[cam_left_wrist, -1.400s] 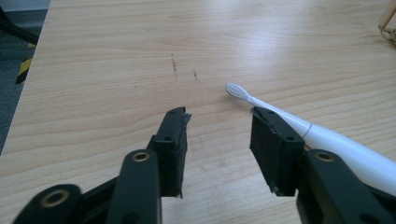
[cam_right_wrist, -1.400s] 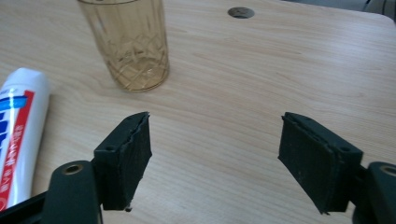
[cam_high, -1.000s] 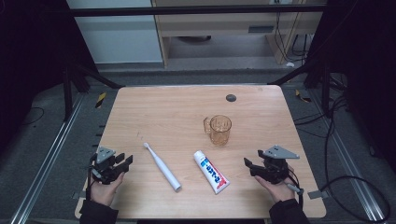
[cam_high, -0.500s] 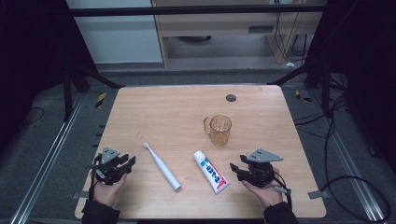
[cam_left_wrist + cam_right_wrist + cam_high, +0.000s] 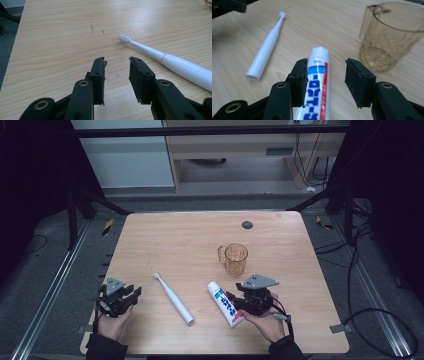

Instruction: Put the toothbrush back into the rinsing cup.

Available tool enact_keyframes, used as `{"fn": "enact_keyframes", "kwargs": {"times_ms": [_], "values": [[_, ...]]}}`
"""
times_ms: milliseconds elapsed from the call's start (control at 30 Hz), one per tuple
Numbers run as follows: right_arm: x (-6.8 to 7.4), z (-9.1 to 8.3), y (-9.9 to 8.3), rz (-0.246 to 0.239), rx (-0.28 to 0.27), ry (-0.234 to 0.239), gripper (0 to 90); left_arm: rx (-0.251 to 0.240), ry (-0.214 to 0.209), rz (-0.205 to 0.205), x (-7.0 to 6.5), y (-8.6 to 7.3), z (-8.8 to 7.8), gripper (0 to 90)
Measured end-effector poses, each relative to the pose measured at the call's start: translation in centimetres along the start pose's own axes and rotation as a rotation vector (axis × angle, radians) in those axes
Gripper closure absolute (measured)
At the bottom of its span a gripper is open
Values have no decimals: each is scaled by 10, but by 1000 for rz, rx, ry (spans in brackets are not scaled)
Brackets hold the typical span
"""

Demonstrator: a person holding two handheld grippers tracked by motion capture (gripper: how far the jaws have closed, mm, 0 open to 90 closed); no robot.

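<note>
Three things: a toothbrush (image 5: 173, 298), a tube (image 5: 225, 303) and a cup (image 5: 235, 259) lie or stand on the wooden table (image 5: 185, 240).
Right gripper (image 5: 234, 298): over the near right part of the table, at the tube; its jaws have just been closing. In the right gripper view the tube (image 5: 317, 82) lies between the jaws, the left one at its edge, the right one clear of it with bare wood between. No clamp yet.
Left gripper (image 5: 134, 293): at the near left edge, jaws apart with nothing between them; only bare wood shows in the gap.
Tube: flat on the table, near side, right of the toothbrush, cap end pointing far, just near of the cup.
Toothbrush: white, lying flat, slanted, bristles toward the far left, base toward the near right; in the left gripper view its head (image 5: 125, 38) is just beyond and right of the jaws.
Cup: amber, see-through, upright, handle to the left, far of the right gripper.
</note>
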State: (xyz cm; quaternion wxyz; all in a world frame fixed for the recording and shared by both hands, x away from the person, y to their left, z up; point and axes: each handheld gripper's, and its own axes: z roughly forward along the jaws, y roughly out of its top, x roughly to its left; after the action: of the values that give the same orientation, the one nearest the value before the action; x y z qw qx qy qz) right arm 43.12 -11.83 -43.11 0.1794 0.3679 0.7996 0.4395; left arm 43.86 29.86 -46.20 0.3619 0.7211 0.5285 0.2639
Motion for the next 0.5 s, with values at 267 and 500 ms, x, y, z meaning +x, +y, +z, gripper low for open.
{"fn": "enact_keyframes", "kwargs": {"times_ms": [267,500], "values": [[20,16,20,-22,-13,47,555,11,-20,5,-3,0,1,694],[27,26,20,-26,-1,51,596,37,-50,12,-13,-1,7,780]]}}
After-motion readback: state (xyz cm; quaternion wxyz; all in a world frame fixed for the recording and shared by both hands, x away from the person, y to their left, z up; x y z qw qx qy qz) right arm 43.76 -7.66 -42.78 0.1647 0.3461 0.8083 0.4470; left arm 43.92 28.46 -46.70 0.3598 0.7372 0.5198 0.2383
